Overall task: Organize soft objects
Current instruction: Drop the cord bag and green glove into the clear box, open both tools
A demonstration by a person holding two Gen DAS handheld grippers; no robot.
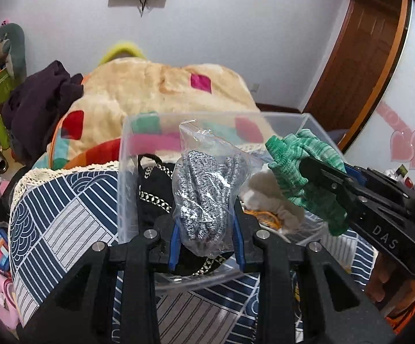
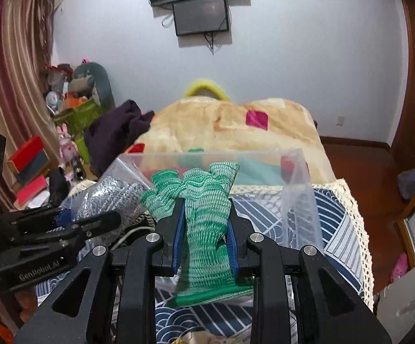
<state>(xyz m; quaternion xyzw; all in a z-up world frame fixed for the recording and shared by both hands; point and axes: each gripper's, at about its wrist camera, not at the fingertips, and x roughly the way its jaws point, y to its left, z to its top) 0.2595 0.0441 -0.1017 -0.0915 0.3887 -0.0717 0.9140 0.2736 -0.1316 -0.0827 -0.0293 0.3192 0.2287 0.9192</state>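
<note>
Soft things sit in and over a clear bin [image 1: 121, 172] that stands on a bed cover [image 1: 64, 215] of blue and white patterns with a lace edge; the same bin [image 2: 299, 189] shows in the right wrist view, its far wall see-through. Beyond it lies a cream blanket [image 1: 150, 86] with coloured patches, and a dark purple garment [image 1: 41, 94] is heaped at the blanket's left. Inside the bin, at the left, rests a black cloth [image 1: 153, 189] with a pale chain pattern; toward the right lies a cream fuzzy piece [image 1: 267, 197] with something orange under it. The left gripper [image 1: 207, 240] is closed on a clear bag [image 1: 207, 192] of grey-and-white speckled knitwear, held upright above the bin's near side, the blue pads pressing the bag's lower part. In the right wrist view that bag [image 2: 107, 197] sits at the bin's left corner. The right gripper [image 2: 206, 235] is clamped on a green glove [image 2: 204, 215], fingers pointing away and cuff hanging below the pads. From the left wrist view the glove [image 1: 299, 177] hangs over the bin's right side, just beside the bag, pinched by the right gripper [image 1: 316, 169].
</note>
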